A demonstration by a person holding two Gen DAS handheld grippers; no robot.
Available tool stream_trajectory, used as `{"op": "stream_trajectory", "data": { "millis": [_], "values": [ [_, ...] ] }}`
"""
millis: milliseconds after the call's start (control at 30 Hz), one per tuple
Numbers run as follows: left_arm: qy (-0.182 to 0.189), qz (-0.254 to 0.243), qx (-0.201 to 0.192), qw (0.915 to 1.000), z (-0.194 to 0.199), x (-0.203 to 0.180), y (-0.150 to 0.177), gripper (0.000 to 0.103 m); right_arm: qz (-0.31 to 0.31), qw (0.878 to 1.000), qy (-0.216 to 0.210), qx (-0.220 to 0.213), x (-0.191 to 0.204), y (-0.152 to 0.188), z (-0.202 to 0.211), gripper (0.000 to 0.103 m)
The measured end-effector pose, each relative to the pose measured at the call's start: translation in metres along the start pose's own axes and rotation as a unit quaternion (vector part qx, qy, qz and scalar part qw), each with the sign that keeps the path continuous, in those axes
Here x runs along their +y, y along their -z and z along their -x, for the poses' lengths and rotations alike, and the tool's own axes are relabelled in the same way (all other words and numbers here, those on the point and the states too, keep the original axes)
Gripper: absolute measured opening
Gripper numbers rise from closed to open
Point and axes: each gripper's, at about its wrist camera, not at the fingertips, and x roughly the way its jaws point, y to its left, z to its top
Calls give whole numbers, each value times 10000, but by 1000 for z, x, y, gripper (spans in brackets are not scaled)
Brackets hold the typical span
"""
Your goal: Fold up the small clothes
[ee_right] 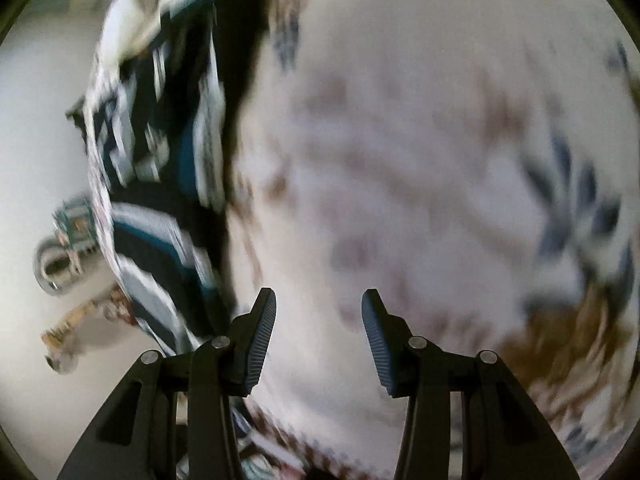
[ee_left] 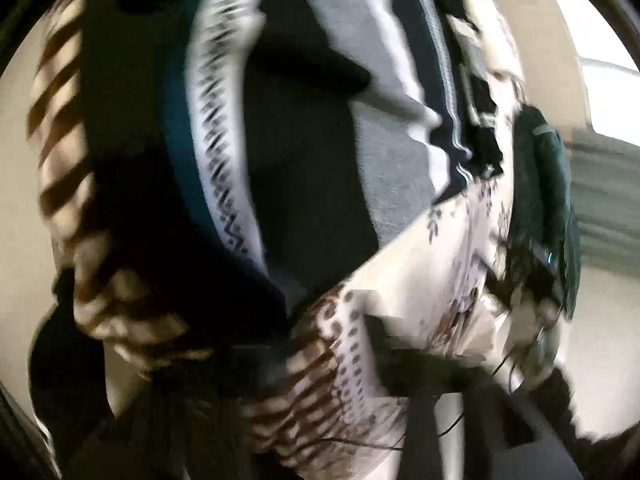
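Motion blur smears both views. In the left wrist view a white cloth with brown stripes and dots bunches right over my left gripper. Its dark fingers are mostly buried in the cloth and appear shut on it. Behind hangs a dark knit garment with teal, white and grey stripes. In the right wrist view my right gripper stands open above the white patterned cloth, with nothing pinched between its ribbed pads. The striped knit garment lies to its left.
A pale tabletop shows at the left. On it are a grey round device with a green board and a brown-and-white fringe of cloth. A dark blurred object hangs at the right of the left wrist view.
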Motion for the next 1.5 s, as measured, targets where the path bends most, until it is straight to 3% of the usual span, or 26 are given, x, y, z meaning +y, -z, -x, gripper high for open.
{"op": "stream_trajectory", "data": {
  "millis": [167, 400, 433, 467, 733, 833, 900, 933, 967, 1000, 1067, 1167, 1300, 1433, 1500],
  "values": [
    [-68, -692, 279, 9972, 2, -17, 18, 2, -193, 9965, -545, -597, 19, -81, 6, 49],
    [-227, -570, 380, 9974, 18, 10, 25, 2, -445, 9932, -749, -771, 41, -156, -18, 47],
    [-242, -574, 380, 9973, 18, 11, 25, 2, -435, 9933, -648, -854, 44, -159, -19, 13],
    [-225, -584, 386, 9973, 19, 12, 26, 1, -402, 9951, -311, -844, 50, -161, -24, 8],
    [54, -367, 359, 9987, 19, 15, 19, 1, -215, 9882, 724, -1331, 70, -190, 8, 6],
    [135, -161, 289, 9994, 21, 23, 13, 2, 16, 9865, 1126, -1189, 81, -202, -11, 6],
    [248, -54, 343, 9991, 22, 27, 11, 4, 176, 9884, 1268, -817, 86, -204, -26, 9],
    [208, 20, 372, 9991, 24, 30, 10, 5, 198, 9885, 1286, -767, 86, -202, -24, 13],
    [131, 72, 370, 9992, 26, 31, 11, 11, 200, 9895, 1224, -742, 85, -196, -19, 23],
    [99, 133, 372, 9992, 30, 33, 11, 28, 145, 9924, 1005, -694, 82, -185, -11, 28],
    [74, 291, 287, 9991, 39, 38, 11, 52, 25, 9959, 683, -597, 72, -157, 2, 52],
    [105, 433, 127, 9989, 48, 45, 7, 54, 30, 9996, 256, -140, 58, -90, 2, 53],
    [100, 443, 52, 9990, 43, 45, -8, 54, -109, 9982, -270, 533, 50, -11, -36, 53],
    [140, 341, -42, 9993, 34, 36, -25, 54, -352, 9952, -610, 673, 48, 25, -79, 51],
    [175, 279, -74, 9994, 31, 30, -32, 54, -464, 9947, -743, 542, 39, 37, -86, 29]
  ]
}}
